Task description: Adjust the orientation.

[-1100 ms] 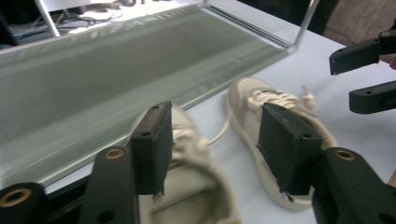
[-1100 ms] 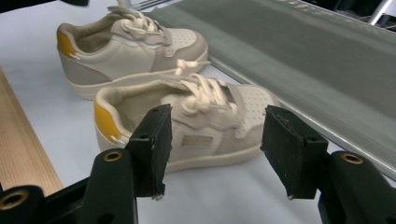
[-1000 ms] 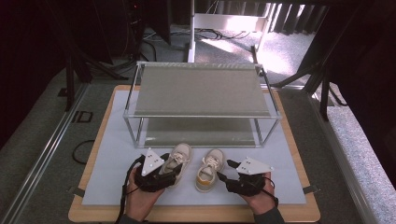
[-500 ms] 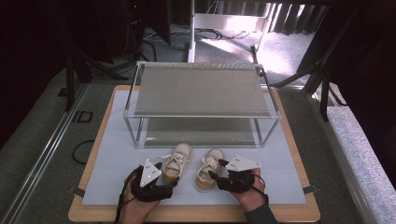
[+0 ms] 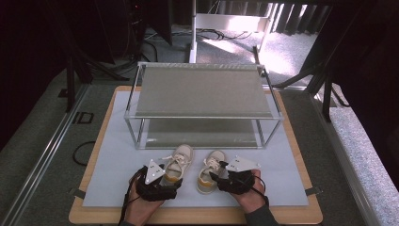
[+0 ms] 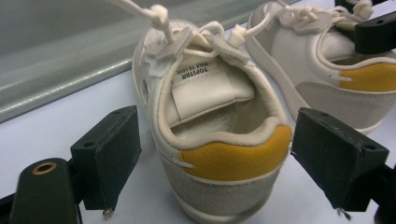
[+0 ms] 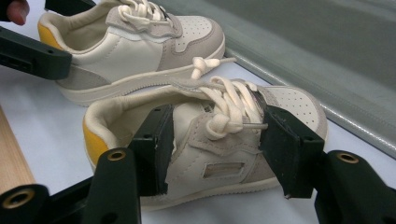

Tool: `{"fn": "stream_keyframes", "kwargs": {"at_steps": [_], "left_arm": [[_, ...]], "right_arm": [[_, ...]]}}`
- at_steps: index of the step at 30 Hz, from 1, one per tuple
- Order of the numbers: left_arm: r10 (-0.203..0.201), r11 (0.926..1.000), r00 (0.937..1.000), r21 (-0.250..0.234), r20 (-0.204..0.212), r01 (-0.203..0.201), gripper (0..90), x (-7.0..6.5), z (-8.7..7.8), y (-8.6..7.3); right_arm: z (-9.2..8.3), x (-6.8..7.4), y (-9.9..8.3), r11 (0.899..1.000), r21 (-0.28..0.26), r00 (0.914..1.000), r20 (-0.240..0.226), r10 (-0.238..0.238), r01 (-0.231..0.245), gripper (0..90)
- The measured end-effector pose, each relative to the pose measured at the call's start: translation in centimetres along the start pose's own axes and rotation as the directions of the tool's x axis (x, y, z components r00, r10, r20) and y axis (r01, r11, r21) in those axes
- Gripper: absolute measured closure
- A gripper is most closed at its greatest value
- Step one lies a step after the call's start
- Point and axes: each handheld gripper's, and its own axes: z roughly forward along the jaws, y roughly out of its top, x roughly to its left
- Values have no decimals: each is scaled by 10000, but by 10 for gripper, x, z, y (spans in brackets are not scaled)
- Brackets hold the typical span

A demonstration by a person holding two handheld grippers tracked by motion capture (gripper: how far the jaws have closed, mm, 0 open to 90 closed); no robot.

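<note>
Two small cream sneakers with yellow heel patches stand side by side on the white mat (image 5: 113, 165). The left shoe (image 5: 179, 161) (image 6: 210, 107) has its heel between the jaws of my left gripper (image 5: 165, 180) (image 6: 219, 163). Those jaws have just been opening, and a gap shows on both sides between pads and shoe. My right gripper (image 5: 220, 178) (image 7: 219, 144) is shut on the right shoe (image 5: 210, 170) (image 7: 219, 158), its pads pressing the laced middle from either side. The left shoe (image 7: 140, 51) lies beyond it.
A two-shelf metal-framed rack (image 5: 202, 89) stands just behind the shoes, its lower shelf (image 5: 202, 134) at mat level. The mat lies on a wooden board (image 5: 197, 215) whose near edge runs under my hands. Dark stands and cables surround the table.
My left gripper has sunk toward the mat and its jaws have spread off the left shoe's heel. The right gripper shifted slightly left, still closed on the right shoe.
</note>
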Motion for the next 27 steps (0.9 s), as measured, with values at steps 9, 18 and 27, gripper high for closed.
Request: {"fn": "stream_keyframes", "kwargs": {"at_steps": [9,18,27], "left_arm": [[-153,9983,9993,564,346,134,206,4,15,-6],[-242,9971,9970,735,731,188,214,-6,17,-3],[-511,9968,9875,691,1489,412,194,-14,16,-4]], "right_arm": [[-2,0,-2,9995,148,9995,190,264,-267,435],[-2,-3,-1,9997,184,9999,-57,148,-147,451],[-5,-10,-3,9998,209,9989,-457,50,-41,484]]}}
